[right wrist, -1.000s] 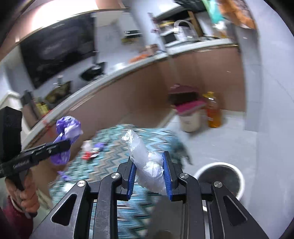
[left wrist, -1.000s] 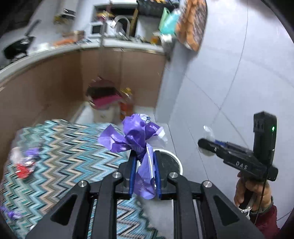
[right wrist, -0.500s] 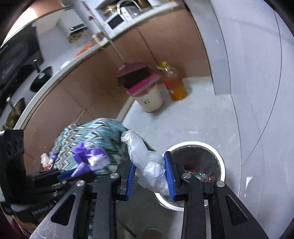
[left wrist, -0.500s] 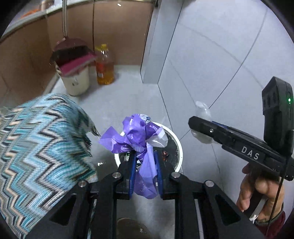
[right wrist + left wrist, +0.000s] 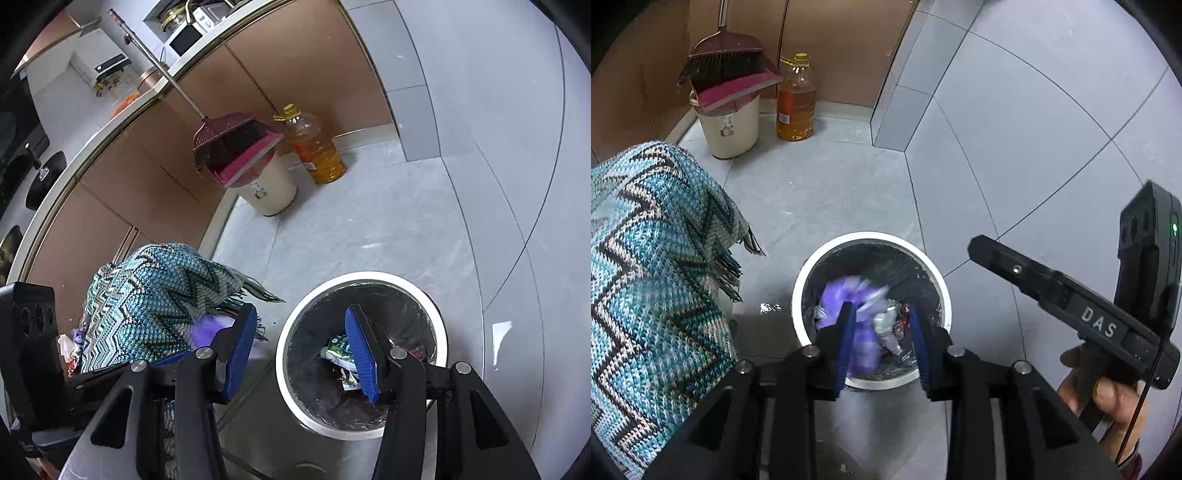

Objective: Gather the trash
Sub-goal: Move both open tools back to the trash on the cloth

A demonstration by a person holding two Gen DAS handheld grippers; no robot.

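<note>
Both grippers stand apart and empty over the white-rimmed trash bin (image 5: 798, 291): left gripper (image 5: 881, 332), right gripper (image 5: 301, 354). The blurred purple wrapper (image 5: 849, 295) is inside the bin. Risk: swinging back, a gripper could snag the zigzag blanket's (image 5: 657, 251) fringe just left of the bin.

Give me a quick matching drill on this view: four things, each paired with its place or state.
Things:
1. purple wrapper
2. oil bottle
3. left tool
4. zigzag blanket

Places or states:
A. beside the cream bucket
B. open above the bin
C. left of the white-rimmed bin
D. inside the bin, blurred

Pairs: 1-D, 2-A, 3-B, 4-C
</note>
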